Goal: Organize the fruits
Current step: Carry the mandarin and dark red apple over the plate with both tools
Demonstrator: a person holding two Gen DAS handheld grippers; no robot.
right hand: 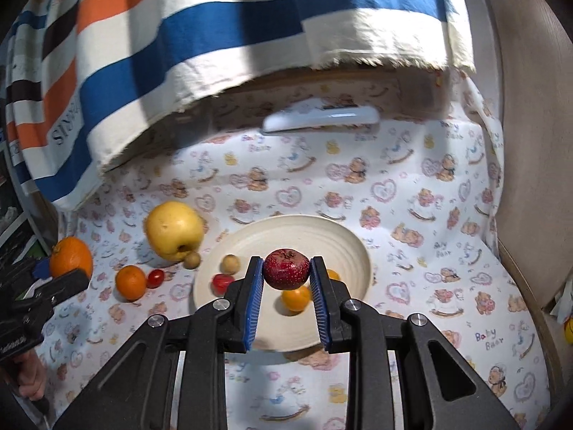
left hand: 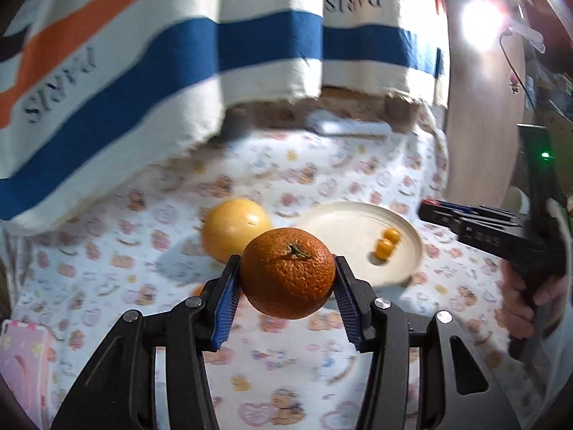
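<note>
We have the striped towel (right hand: 179, 53) draped high at the back, and below it the printed bear cloth (right hand: 412, 186) covering the table. On that cloth sits the cream plate (right hand: 358, 247), which is where we judge the fruit is meant to gather.

In our left gripper (left hand: 287, 274) the jaws are clamped on the large orange (left hand: 287, 272), stem facing the camera, lifted clear of the cloth. From the left wrist view the plate lies ahead and to the right of it, past the yellow apple (right hand: 174, 230).

In our right gripper (right hand: 286, 268) the jaws are pressed together on a small dark red fruit (right hand: 286, 268), and it hangs directly over the plate's near half, above a little orange fruit (right hand: 295, 298). So our right hand is the nearer one to the drop: we think it only needs to lower and let go, while the left must cross over first.

Still loose on the cloth are a mandarin (right hand: 130, 282), a cherry tomato (right hand: 155, 278) touching it and a brown nut-like fruit (right hand: 192, 260).
</note>
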